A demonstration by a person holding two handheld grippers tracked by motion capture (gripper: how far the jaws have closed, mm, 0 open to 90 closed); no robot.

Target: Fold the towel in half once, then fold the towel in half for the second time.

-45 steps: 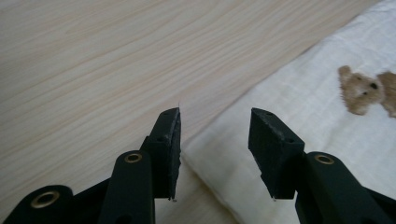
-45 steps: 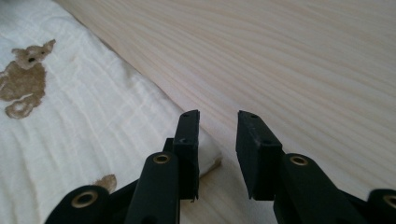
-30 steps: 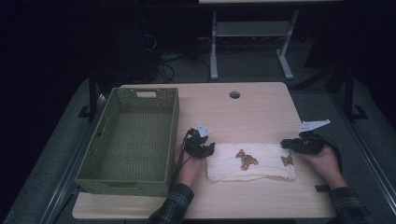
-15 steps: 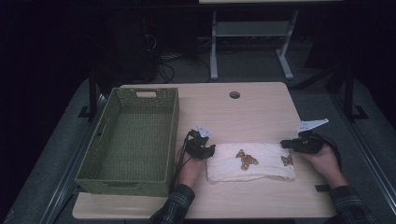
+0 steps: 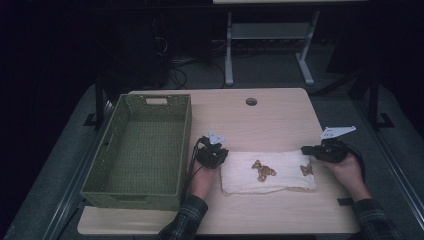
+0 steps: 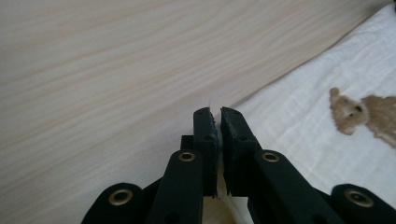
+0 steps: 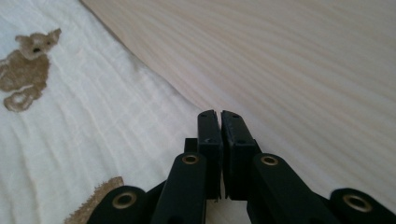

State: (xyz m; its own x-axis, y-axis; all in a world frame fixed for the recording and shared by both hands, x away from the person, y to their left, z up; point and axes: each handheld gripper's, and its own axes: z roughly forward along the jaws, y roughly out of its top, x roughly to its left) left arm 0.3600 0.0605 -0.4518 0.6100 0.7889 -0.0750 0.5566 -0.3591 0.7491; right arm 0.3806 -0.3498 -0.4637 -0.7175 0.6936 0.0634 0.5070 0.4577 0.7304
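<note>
A white cloth (image 5: 280, 172) printed with brown bears (image 5: 263, 170) lies folded on the wooden table (image 5: 270, 120). My left gripper (image 5: 223, 158) sits at the cloth's far left corner. In the left gripper view its jaws (image 6: 218, 112) have just closed, and a thin white edge of the cloth (image 6: 303, 121) is pinched between them. My right gripper (image 5: 304, 149) sits at the cloth's far right corner. In the right gripper view its jaws (image 7: 219, 114) are shut at the edge of the cloth (image 7: 93, 116), with pale fabric showing between them low down.
A green woven basket (image 5: 185, 135) stands at the table's left, close beside my left hand. A round cable hole (image 5: 251, 101) sits near the far edge. Bare wood lies beyond the cloth.
</note>
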